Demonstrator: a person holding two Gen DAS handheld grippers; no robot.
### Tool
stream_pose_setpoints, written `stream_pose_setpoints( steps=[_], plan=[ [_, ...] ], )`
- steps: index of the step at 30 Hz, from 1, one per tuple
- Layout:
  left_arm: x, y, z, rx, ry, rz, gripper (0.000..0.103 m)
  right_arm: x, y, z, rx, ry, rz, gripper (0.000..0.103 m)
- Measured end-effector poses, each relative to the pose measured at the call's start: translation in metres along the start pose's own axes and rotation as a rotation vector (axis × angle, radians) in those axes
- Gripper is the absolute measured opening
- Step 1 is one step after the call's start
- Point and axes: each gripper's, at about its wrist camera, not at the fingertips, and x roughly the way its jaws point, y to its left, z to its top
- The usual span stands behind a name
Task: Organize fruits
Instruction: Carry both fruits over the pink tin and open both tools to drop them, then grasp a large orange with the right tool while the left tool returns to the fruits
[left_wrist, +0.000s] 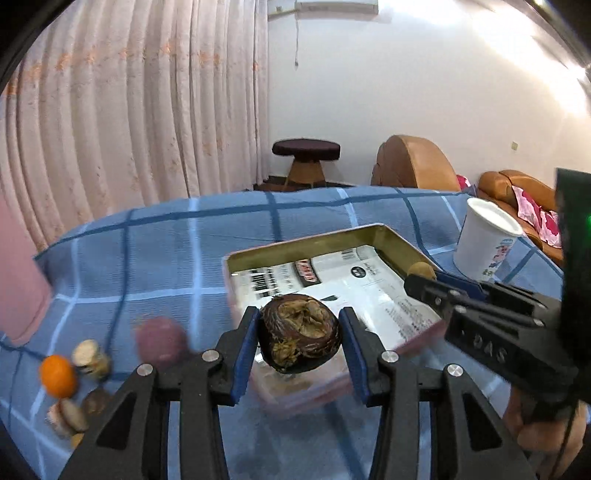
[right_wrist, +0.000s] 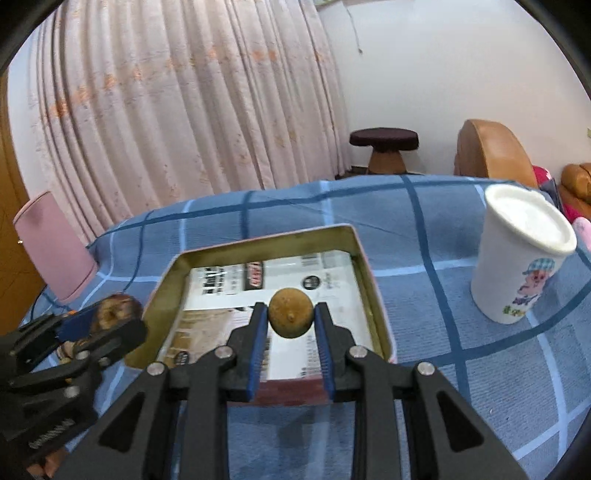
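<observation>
Above tin tray (right_wrist: 364, 273) — left gripper (left_wrist: 299, 332) clamps dark mangosteen (left_wrist: 299, 334); right gripper (right_wrist: 291, 317) clamps small brown fruit (right_wrist: 291, 314).

A dull brassy metal tin (right_wrist: 364, 266) lined with glossy printed paper (right_wrist: 332, 273) sits on the soft checked cloth (right_wrist: 443, 332), a smooth white plastic cup (right_wrist: 517, 266) at right, and the dark fruit (left_wrist: 299, 332) looks rough and withered.

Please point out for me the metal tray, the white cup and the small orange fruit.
metal tray (right_wrist: 360, 254), right wrist view, on its right inner wall.
white cup (right_wrist: 517, 266), right wrist view, on its side wall.
small orange fruit (left_wrist: 58, 376), left wrist view, on its skin.
</observation>
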Motion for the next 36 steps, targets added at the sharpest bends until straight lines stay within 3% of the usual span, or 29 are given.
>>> stream_pose_setpoints(
  steps=[8,14,15,16,18,19,22,36],
  plan=[
    [0.035,-0.008,0.002,-0.012,0.054,0.004,0.046,0.014,-0.001,-0.004,-0.012,0.047,0.003,0.029],
    [0.043,-0.007,-0.003,0.008,0.070,0.070,0.047,0.017,-0.002,-0.002,0.008,0.037,0.022,0.031],
    [0.043,-0.009,-0.004,0.027,0.069,0.076,0.049,0.016,-0.002,-0.002,0.010,0.034,0.027,0.041],
    [0.041,-0.011,-0.005,0.041,0.062,0.084,0.055,0.014,-0.002,-0.003,0.014,0.020,0.026,0.059],
    [0.036,-0.014,-0.005,0.063,0.033,0.116,0.069,0.007,-0.001,-0.003,0.016,-0.020,0.020,0.073],
    [0.030,-0.016,-0.006,0.073,0.009,0.133,0.074,0.003,-0.001,-0.002,0.016,-0.043,0.020,0.074],
    [0.020,-0.015,-0.006,0.084,-0.036,0.168,0.075,-0.004,-0.003,-0.001,0.029,-0.090,0.014,0.074],
    [-0.016,0.032,-0.031,-0.009,-0.080,0.251,0.075,-0.018,0.007,-0.012,0.067,-0.157,-0.058,0.074]
  ],
)
